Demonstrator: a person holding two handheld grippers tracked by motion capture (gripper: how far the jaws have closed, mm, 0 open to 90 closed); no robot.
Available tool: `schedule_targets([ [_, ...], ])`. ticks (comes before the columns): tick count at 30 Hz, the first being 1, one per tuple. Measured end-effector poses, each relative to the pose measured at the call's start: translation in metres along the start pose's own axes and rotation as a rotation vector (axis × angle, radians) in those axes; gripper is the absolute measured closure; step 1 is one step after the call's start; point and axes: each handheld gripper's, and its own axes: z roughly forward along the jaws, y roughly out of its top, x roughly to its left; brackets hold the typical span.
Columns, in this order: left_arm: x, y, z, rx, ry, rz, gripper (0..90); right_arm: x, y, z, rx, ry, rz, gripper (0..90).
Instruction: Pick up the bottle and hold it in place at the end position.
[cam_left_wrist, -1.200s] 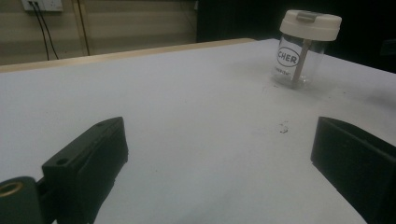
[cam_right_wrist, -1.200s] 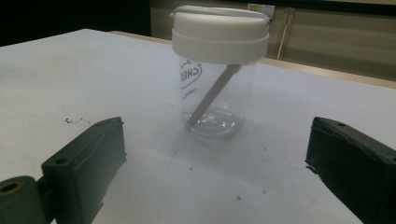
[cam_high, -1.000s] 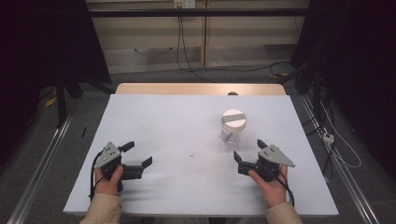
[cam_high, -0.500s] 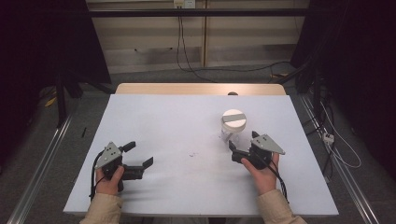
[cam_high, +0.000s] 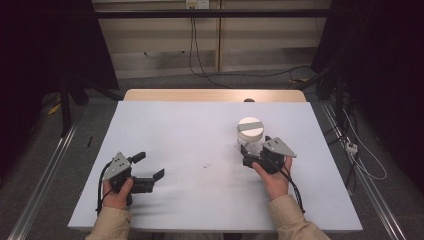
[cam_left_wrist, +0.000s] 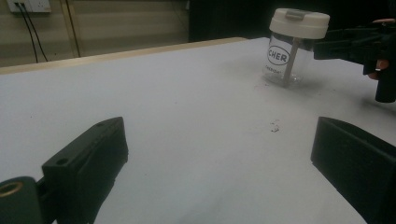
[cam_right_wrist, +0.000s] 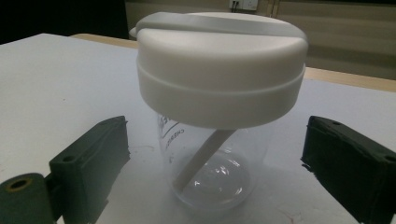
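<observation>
A clear jar (cam_high: 249, 137) with a white lid (cam_right_wrist: 222, 60) stands upright on the right half of the desk (cam_high: 190, 130), its long axis vertical and the lid facing up; inside, a pale stick leans against the wall. The right tool (cam_high: 256, 156) sits just beside the jar on the person's side, jaws wide and level with the glass body, one on each side, apparently lined up to clamp it. The left tool (cam_high: 147, 170) rests well apart, jaws wide and empty, probably waiting its turn.

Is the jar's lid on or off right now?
On: the white lid sits squarely atop the upright clear jar.
</observation>
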Motion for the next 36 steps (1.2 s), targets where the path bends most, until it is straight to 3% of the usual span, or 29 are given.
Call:
schedule_targets([
  [22,0.002,-0.001,0.0,0.003,0.004,-0.005,3.4,0.006,0.007,0.032,0.021,-0.029,0.061,7.8],
  [36,0.002,-0.001,0.0,0.003,0.003,-0.005,3.5,0.009,0.011,0.047,0.056,-0.064,0.052,9.7],
])
